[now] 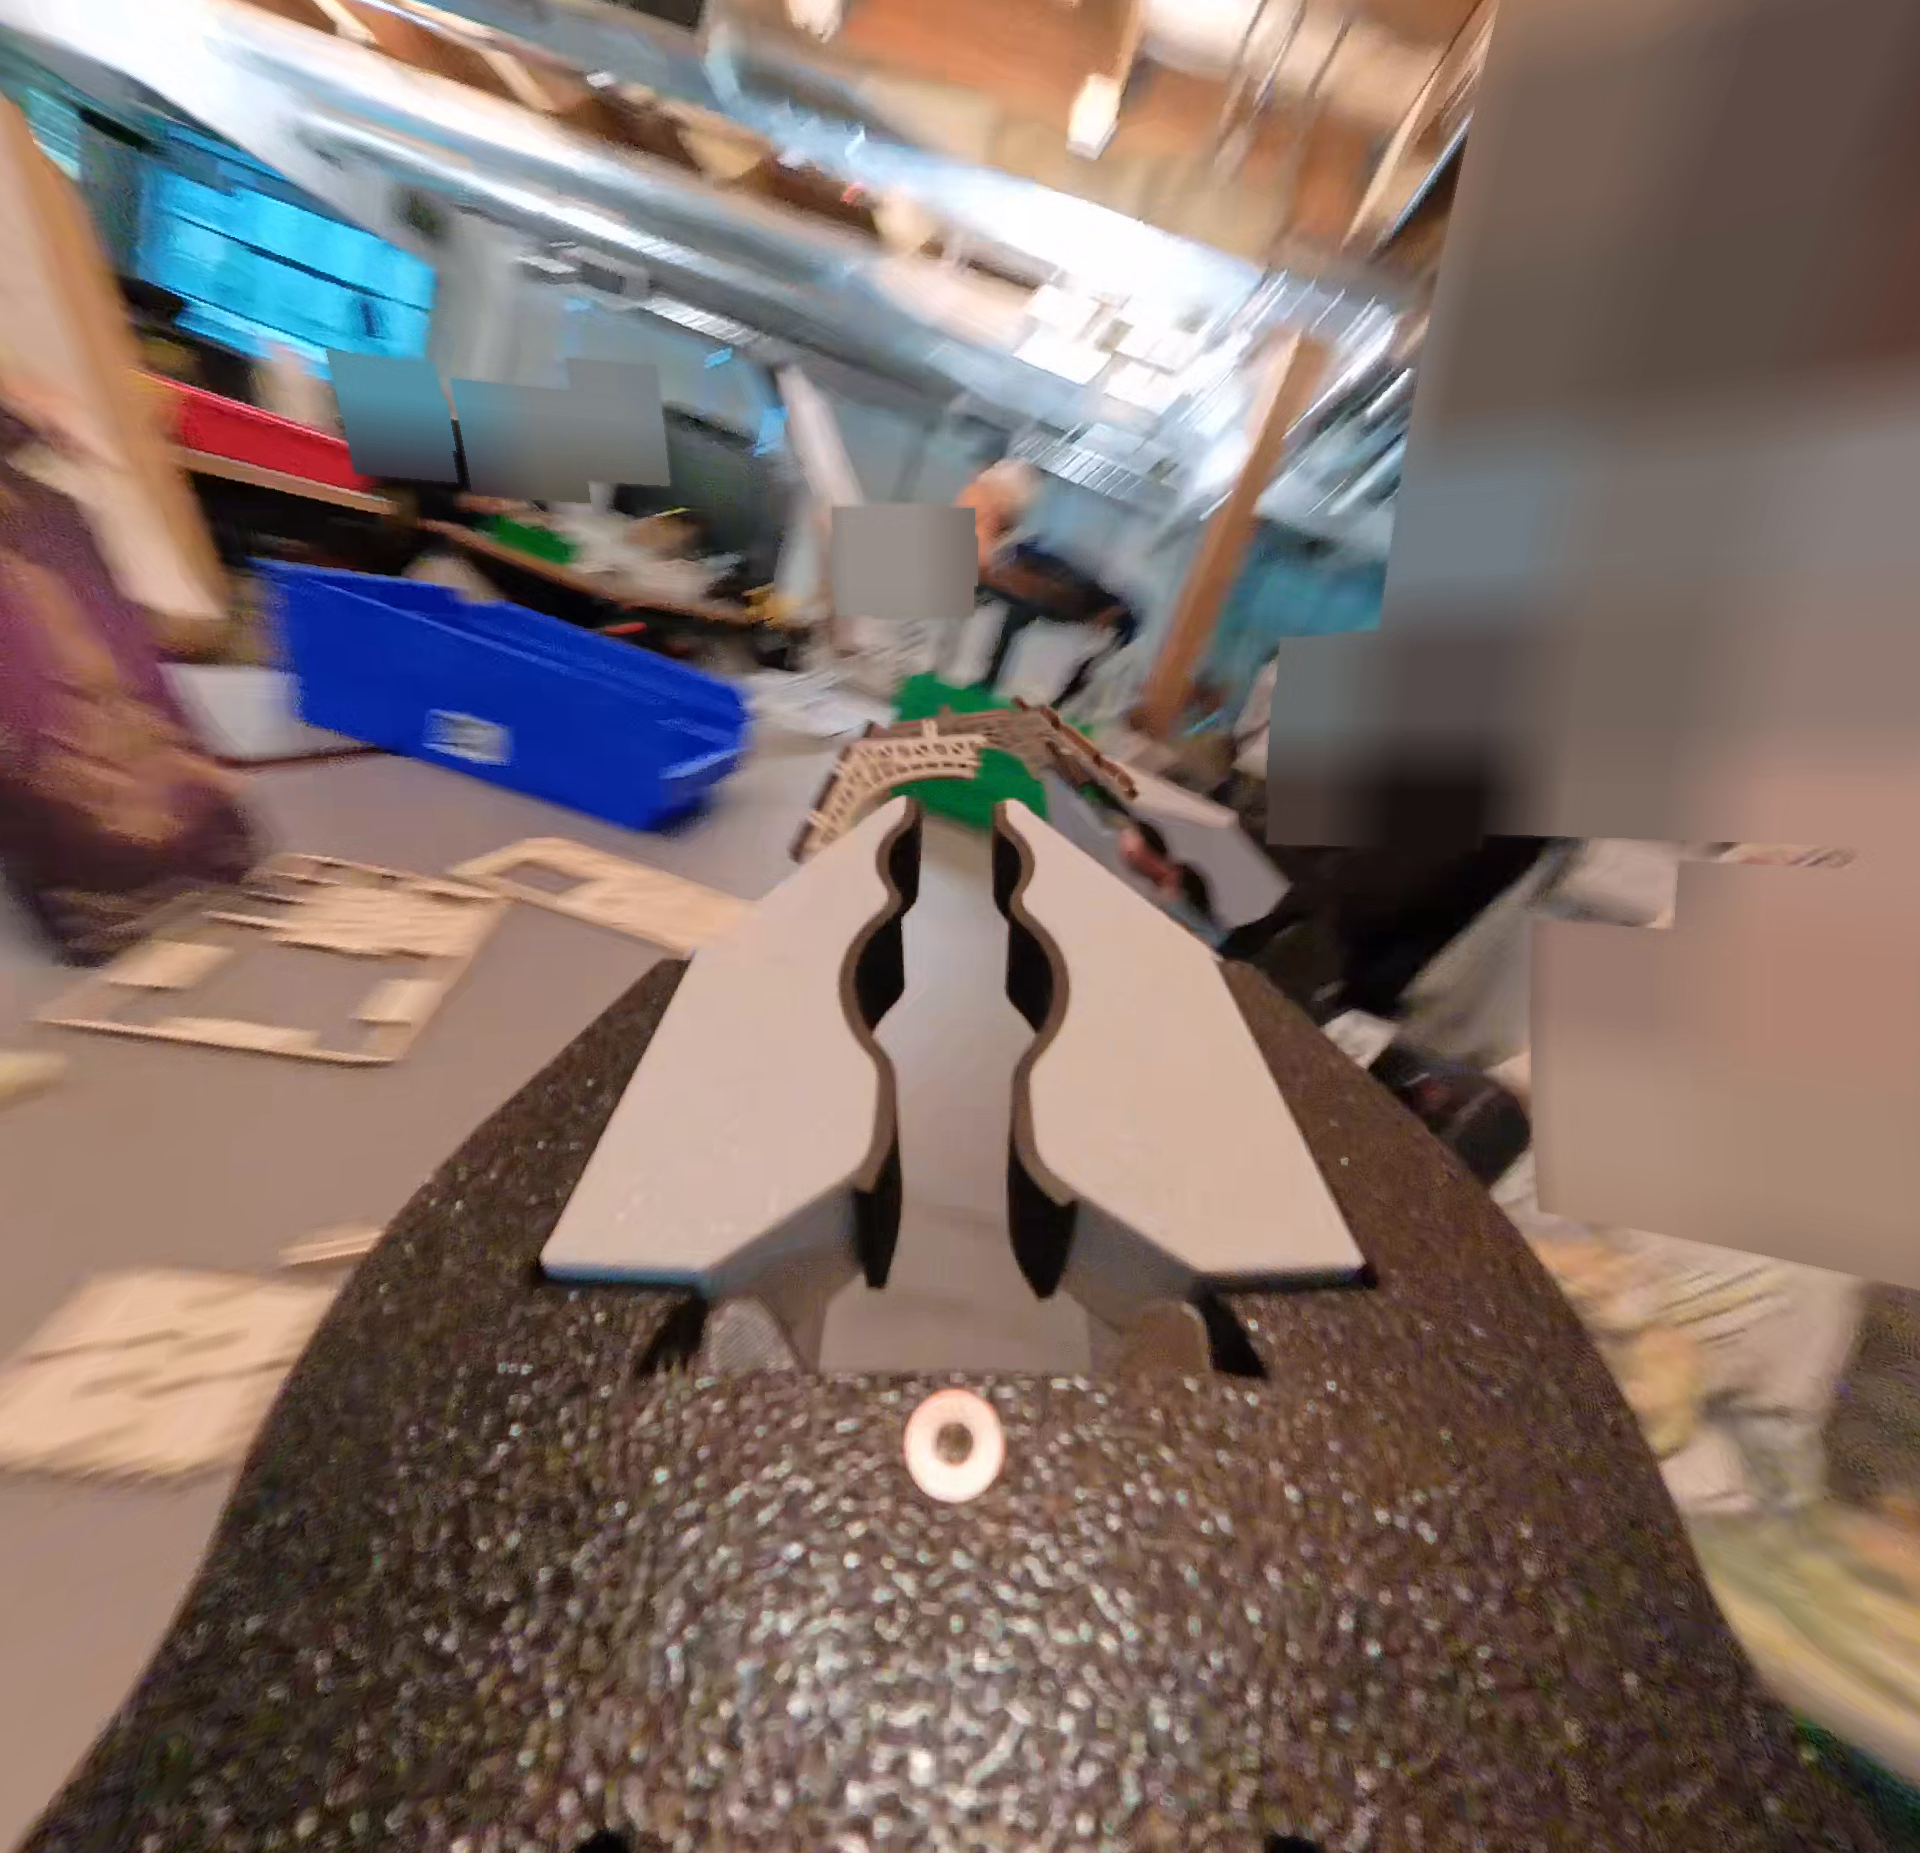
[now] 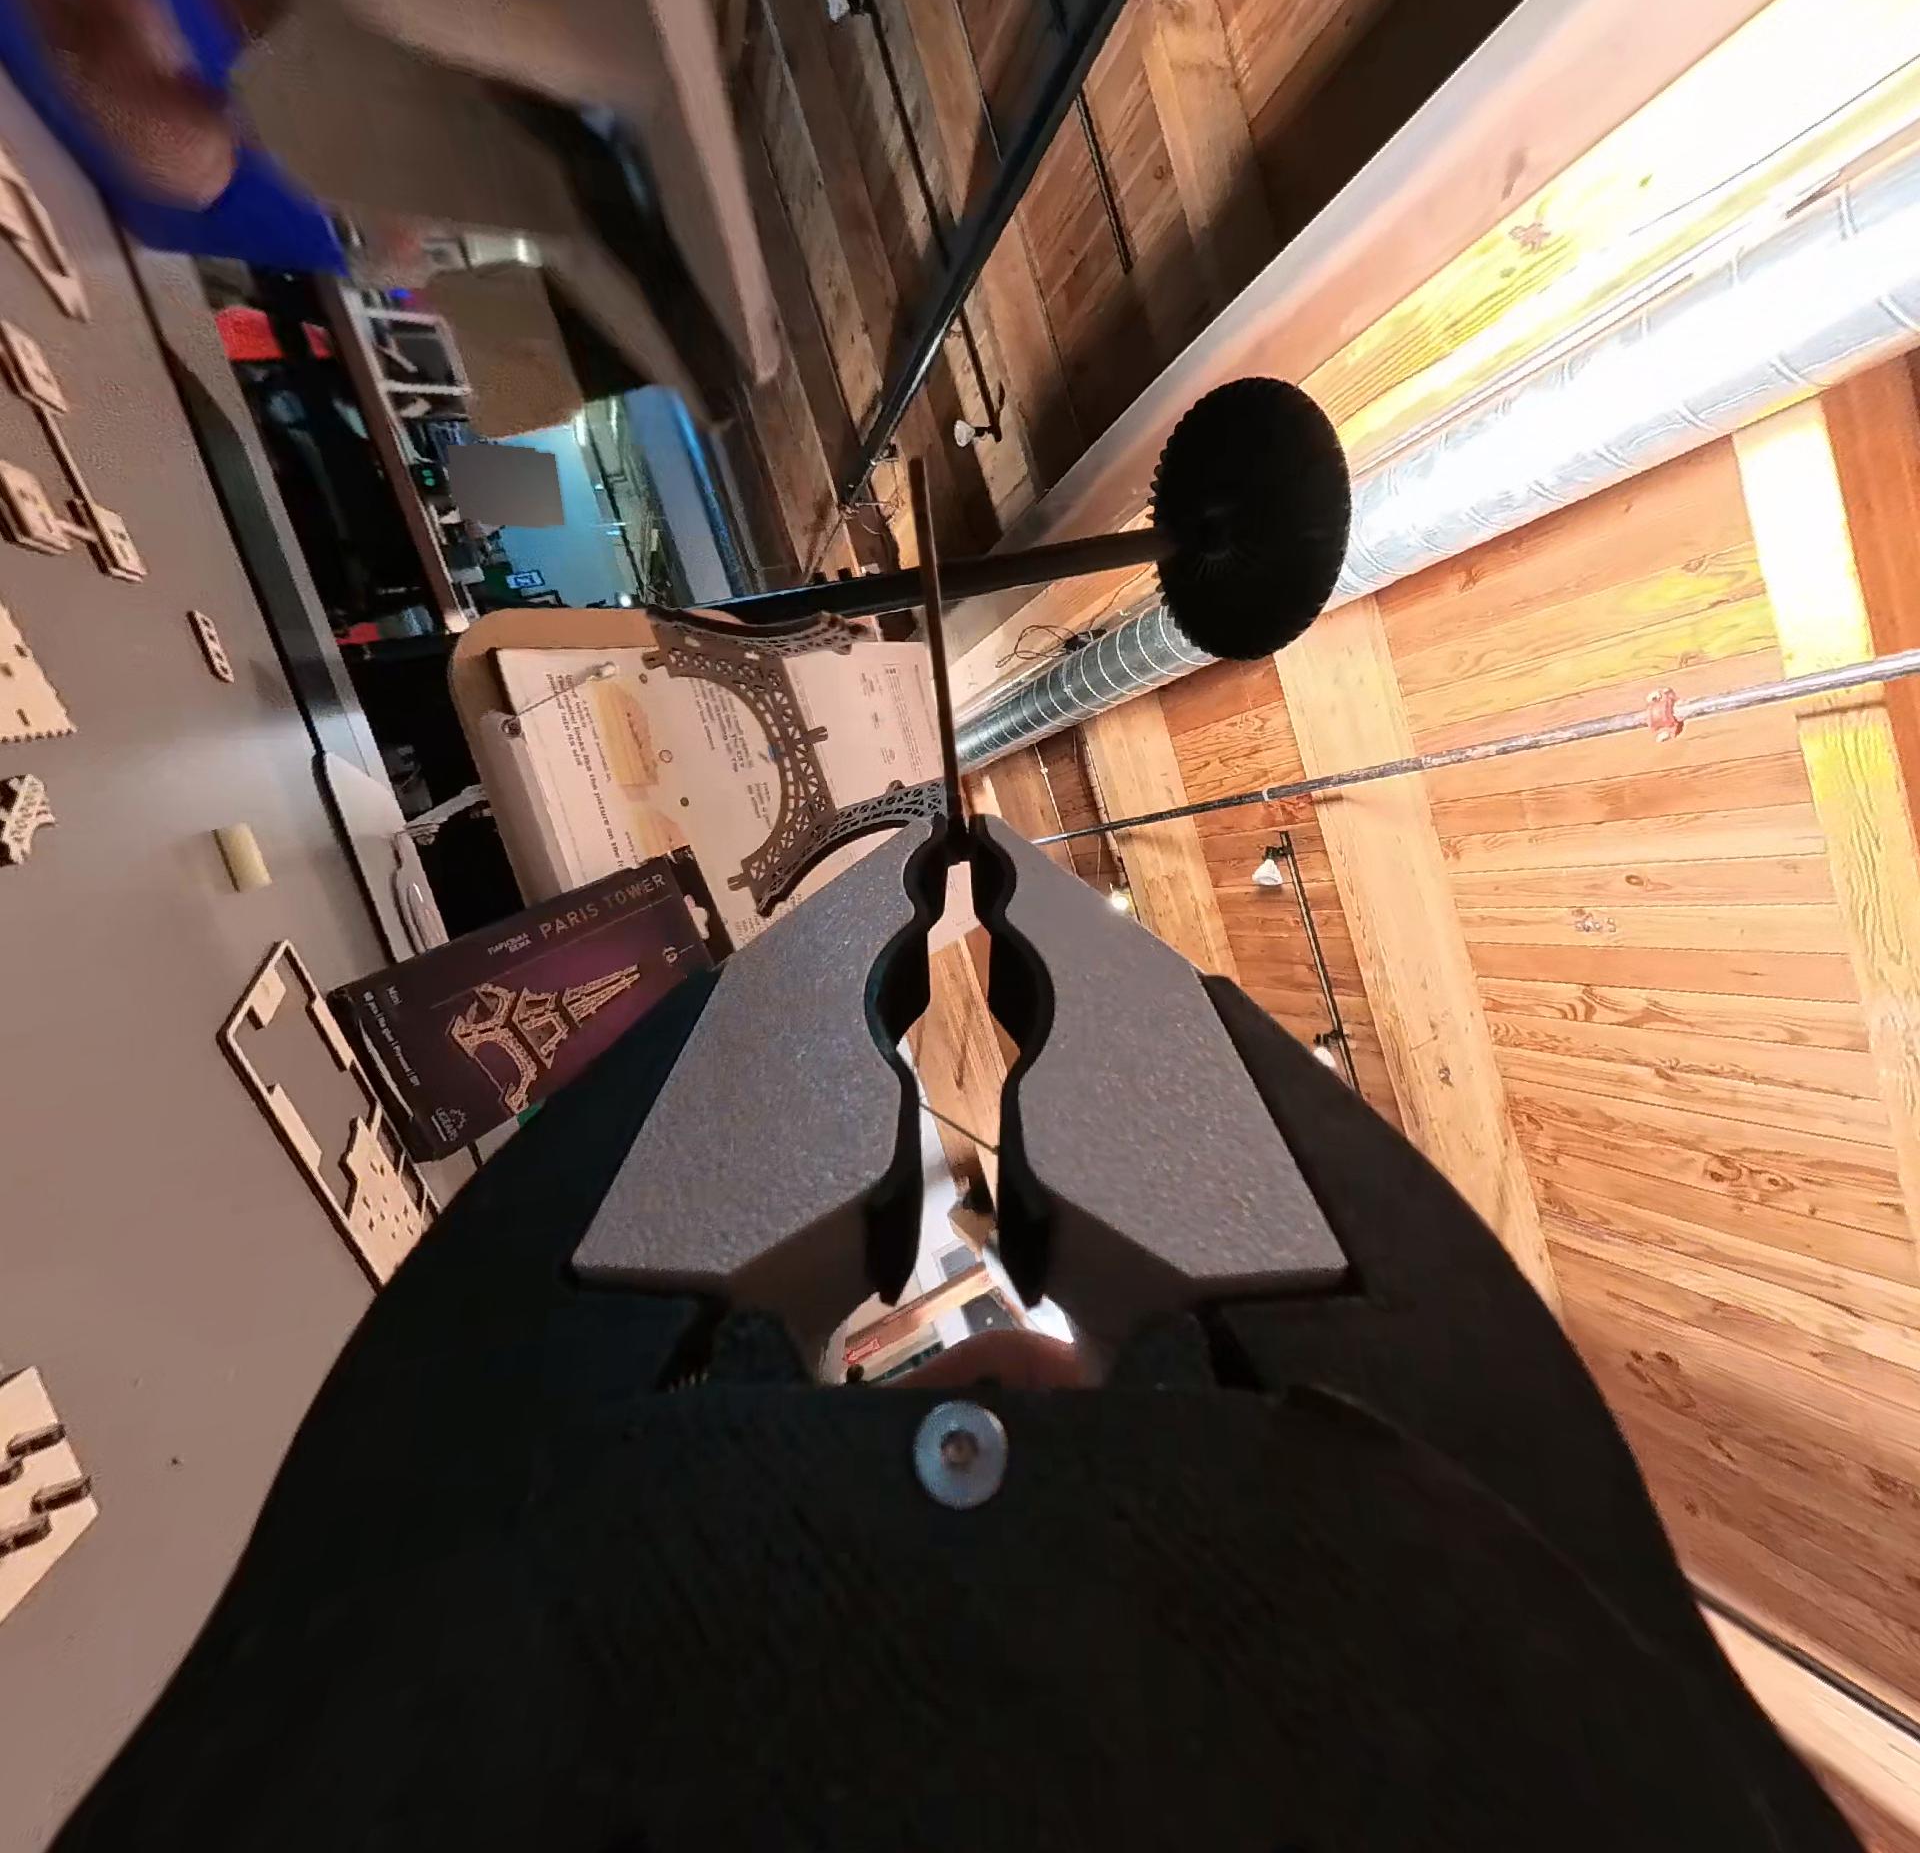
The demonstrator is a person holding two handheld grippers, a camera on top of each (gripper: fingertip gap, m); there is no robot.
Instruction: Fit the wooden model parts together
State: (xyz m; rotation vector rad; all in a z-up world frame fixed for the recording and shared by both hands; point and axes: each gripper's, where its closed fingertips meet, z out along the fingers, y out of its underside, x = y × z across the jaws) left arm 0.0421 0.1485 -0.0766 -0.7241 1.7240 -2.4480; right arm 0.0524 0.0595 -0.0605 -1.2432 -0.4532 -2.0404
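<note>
Left of your left claw [image 1: 956, 816], punched-out wooden sheets [image 1: 281, 962] litter the bench [image 1: 156, 1128], with a blue bin [image 1: 499, 702] behind them. That claw stands narrowly parted, with a lattice arch piece [image 1: 914, 759] just beyond its tips. Your right claw [image 2: 958, 835] pinches another lattice arch assembly [image 2: 800, 754] edge-on, before the instruction sheet [image 2: 686, 743].

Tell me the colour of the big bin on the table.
Bright blue bin, clearest in the left wrist view.
</note>
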